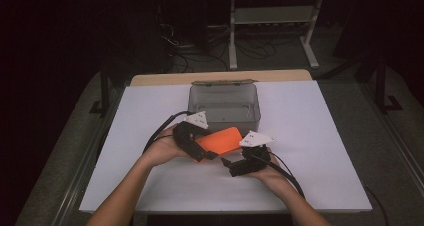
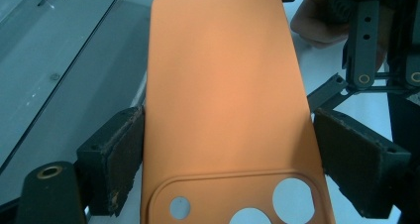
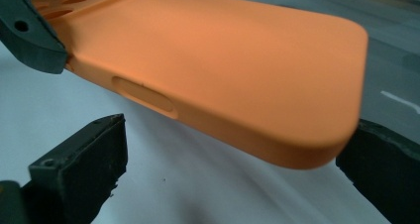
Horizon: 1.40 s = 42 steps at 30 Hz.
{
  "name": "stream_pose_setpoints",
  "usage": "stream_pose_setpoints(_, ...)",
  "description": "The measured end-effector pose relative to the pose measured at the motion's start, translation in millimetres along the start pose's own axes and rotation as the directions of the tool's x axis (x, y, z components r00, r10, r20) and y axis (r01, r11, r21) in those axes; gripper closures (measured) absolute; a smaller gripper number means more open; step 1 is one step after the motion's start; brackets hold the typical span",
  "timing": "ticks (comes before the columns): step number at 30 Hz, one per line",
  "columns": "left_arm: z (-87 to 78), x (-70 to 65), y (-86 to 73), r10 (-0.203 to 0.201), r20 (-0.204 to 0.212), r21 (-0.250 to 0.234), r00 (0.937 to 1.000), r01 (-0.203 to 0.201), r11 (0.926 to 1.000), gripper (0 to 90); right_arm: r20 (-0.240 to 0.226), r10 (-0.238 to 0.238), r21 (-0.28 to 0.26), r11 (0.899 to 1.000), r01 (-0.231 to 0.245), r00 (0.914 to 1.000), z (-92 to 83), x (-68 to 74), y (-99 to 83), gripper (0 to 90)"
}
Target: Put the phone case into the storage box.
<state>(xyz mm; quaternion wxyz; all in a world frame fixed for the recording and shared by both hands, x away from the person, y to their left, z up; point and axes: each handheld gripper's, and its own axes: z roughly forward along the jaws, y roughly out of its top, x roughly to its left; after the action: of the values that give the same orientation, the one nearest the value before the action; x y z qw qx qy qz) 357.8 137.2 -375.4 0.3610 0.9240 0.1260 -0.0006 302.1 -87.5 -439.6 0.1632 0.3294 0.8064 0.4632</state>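
My left gripper [image 2: 228, 159] clamps its jaws on the flat orange silicone phone case [image 1: 219, 139] by its long edges, just in front of the clear grey plastic bin [image 1: 224, 106]. My right gripper [image 3: 233, 159] stands with jaws apart beneath the case's free end.

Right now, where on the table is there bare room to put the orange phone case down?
The white table is bare on the far-left side, the far-right side, and along the near edge between the forearms. It is crowded at the centre, where the left gripper holds the orange phone case beside the right gripper, just before the grey box.
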Motion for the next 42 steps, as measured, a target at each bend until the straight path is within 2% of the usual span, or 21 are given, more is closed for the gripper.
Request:
stream_pose_setpoints(7,0.3,-0.5,0.0,0.002,0.000,0.003,1.0000,-0.002,1.0000,15.2,0.020,-0.046,0.006,0.999,0.046,0.9987,-1.8,0.3,0.7,0.0)
stream_pose_setpoints(16,0.6,-1.0,0.1,0.004,0.002,0.006,1.0000,-0.004,1.0000,15.2,0.061,-0.108,0.007,0.994,0.108,0.9923,-5.2,-0.1,2.0,0.0)
stream_pose_setpoints(27,0.6,-1.1,0.1,0.009,0.004,0.008,1.0000,-0.009,0.9999,15.2,0.104,-0.183,0.021,0.983,0.182,0.9775,-8.1,0.0,1.4,0.0)
stream_pose_setpoints(34,1.0,-0.9,0.1,0.010,0.005,0.011,0.9999,-0.010,0.9999,15.2,0.118,-0.211,0.025,0.978,0.209,0.9705,-9.9,-0.9,1.4,0.0)
stream_pose_setpoints(42,1.3,-0.6,-0.2,0.010,0.006,0.014,0.9999,-0.010,0.9999,15.2,0.138,-0.255,0.035,0.967,0.253,0.9571,-10.1,1.0,1.7,0.0)
